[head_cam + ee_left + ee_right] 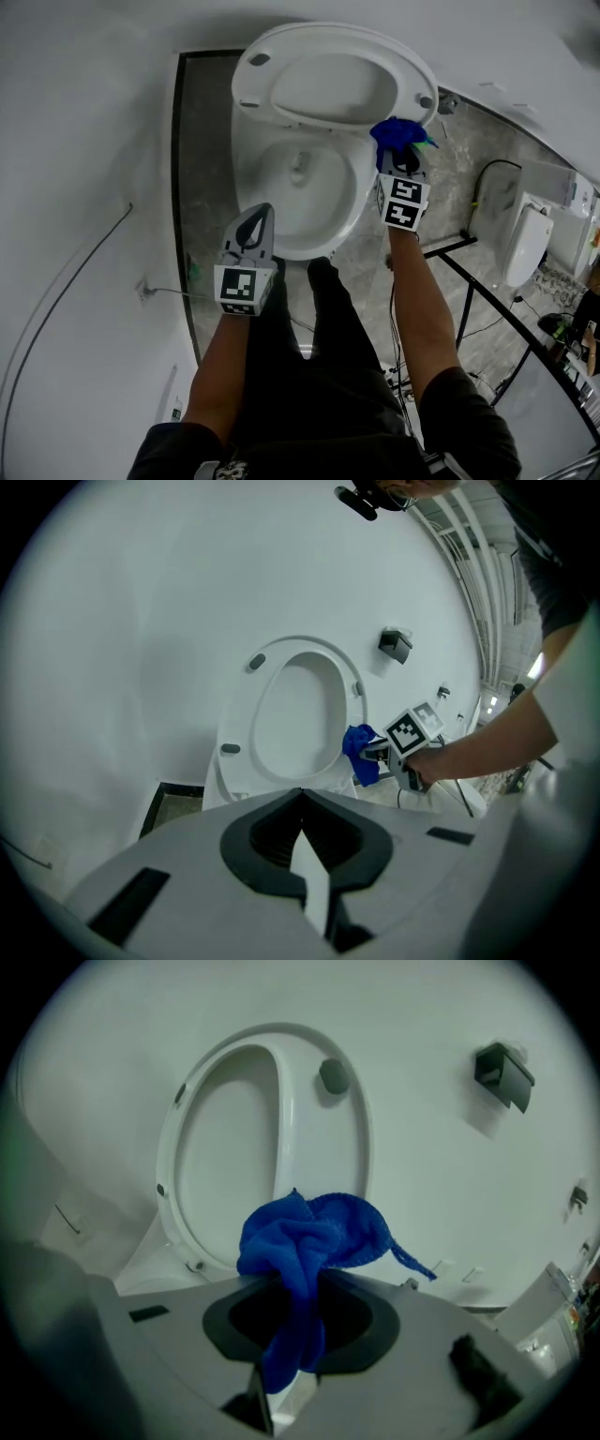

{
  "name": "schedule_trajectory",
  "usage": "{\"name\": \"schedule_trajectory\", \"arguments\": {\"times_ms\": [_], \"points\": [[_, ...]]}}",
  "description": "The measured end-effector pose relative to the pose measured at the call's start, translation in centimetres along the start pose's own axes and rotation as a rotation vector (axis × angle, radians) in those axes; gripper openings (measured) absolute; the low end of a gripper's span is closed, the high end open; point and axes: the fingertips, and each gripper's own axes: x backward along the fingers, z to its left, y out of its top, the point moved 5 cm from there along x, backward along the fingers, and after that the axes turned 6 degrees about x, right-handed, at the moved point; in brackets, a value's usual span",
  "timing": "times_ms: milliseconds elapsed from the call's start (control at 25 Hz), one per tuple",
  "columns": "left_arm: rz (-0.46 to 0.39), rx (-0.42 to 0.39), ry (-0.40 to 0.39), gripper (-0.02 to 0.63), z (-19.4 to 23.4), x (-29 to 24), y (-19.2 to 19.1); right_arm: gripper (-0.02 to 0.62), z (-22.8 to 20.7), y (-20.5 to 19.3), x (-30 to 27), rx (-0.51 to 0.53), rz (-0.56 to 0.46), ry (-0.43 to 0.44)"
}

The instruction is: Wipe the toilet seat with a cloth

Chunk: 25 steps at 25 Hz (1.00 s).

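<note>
**Inspection: cloth at the edge of the raised seat, support claw idle**

Condition found. The toilet seat (251, 94) stands tipped up against the wall (141, 621), its underside facing the person, with the bowl (300, 192) open below it. The right claw (403, 161) is clamped on a bunched blue cloth (309, 1237). The wad bulges out past the claw tips and a thin tail hangs off one side. The cloth sits at the right-hand edge of the seat ring, low down near the hinge end. Whether it actually presses on the seat cannot be confirmed from any view. The left claw (261, 216) is closed with nothing in it and hangs over the near rim of the bowl, well apart from the seat.

Risks noted, as judgement only:
- The seat is unsupported, so a stroke that drags toward the person could tip it forward onto the bowl or onto the claw.
- The cloth is held as a loose wad rather than a flat pad. Friction on the ring could pull it out of the grip, and the open bowl lies directly beneath.
- A bunched cloth covers only a narrow strip, so parts of the ring may be missed.
- The trailing tail could snag on a seat bumper
</note>
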Motion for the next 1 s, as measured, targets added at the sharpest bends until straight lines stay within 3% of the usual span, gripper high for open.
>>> {"name": "schedule_trajectory", "arguments": {"times_ms": [280, 600, 1000], "points": [[0.040, 0.011, -0.013, 0.009, 0.9, 0.0, -2.4, 0.091, 1.2, -2.8, -2.1, -0.015, 0.029, 0.015], [0.055, 0.005, 0.019, 0.009, 3.4, 0.4, -2.5, 0.091, 4.2, -4.8, -5.1, -0.032, 0.126, 0.075], [0.060, 0.031, 0.042, 0.009, 5.8, 2.1, -3.0, 0.091, 10.9, -4.1, -8.9, 0.045, 0.191, 0.181]]}}
